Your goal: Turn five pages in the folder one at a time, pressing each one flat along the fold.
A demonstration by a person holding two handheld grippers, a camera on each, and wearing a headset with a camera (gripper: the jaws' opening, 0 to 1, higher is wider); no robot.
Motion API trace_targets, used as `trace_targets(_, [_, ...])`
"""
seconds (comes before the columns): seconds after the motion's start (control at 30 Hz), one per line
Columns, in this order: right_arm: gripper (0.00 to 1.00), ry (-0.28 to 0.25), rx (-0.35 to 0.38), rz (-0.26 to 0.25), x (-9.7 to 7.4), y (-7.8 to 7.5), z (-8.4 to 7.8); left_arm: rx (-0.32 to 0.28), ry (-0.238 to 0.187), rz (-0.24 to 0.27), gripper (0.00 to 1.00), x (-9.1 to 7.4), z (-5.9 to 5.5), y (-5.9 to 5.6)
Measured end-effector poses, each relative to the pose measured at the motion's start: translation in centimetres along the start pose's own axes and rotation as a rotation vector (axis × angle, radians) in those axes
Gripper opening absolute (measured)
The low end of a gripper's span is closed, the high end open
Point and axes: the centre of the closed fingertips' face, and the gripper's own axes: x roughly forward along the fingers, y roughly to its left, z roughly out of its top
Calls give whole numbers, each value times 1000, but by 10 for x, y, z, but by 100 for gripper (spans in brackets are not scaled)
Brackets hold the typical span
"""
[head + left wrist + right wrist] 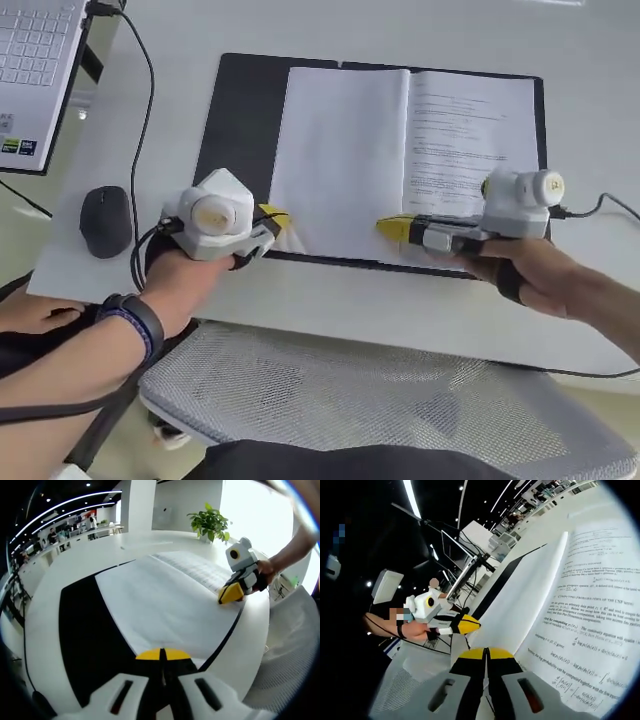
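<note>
A black folder (pixel 240 110) lies open on the white desk. A blank turned page (pixel 340 150) lies on its left half and a printed page (pixel 470 130) on its right half, meeting at the fold (pixel 405 150). My left gripper (pixel 275 222) is shut, its yellow tips (pixel 162 654) at the blank page's near left corner. My right gripper (pixel 392 228) is shut too, with its tips (pixel 486 653) low on the paper at the near end of the fold. The right gripper (pixel 231 592) appears in the left gripper view, and the left gripper (pixel 465 624) in the right gripper view.
A laptop (pixel 35 60) stands at the far left with a black mouse (pixel 105 220) in front of it and a cable (pixel 145 100) running between them and the folder. A mesh chair seat (pixel 350 390) is below the desk's near edge. A potted plant (pixel 210 522) stands at the back.
</note>
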Motion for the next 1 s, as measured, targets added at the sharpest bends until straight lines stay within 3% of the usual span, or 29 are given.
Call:
trace_targets(0.2, [0,23,9,10,-3,9,-15,-2,-3,0,0,0,-1,0])
trace_targets(0.8, [0,21,27,-26,-4,9,-18,-15,-10,2,0,-1,-1,0])
trace_targets(1.0, [0,25,28,-45,-4,11,-18,2,7,-2,0,-1,-1,-1])
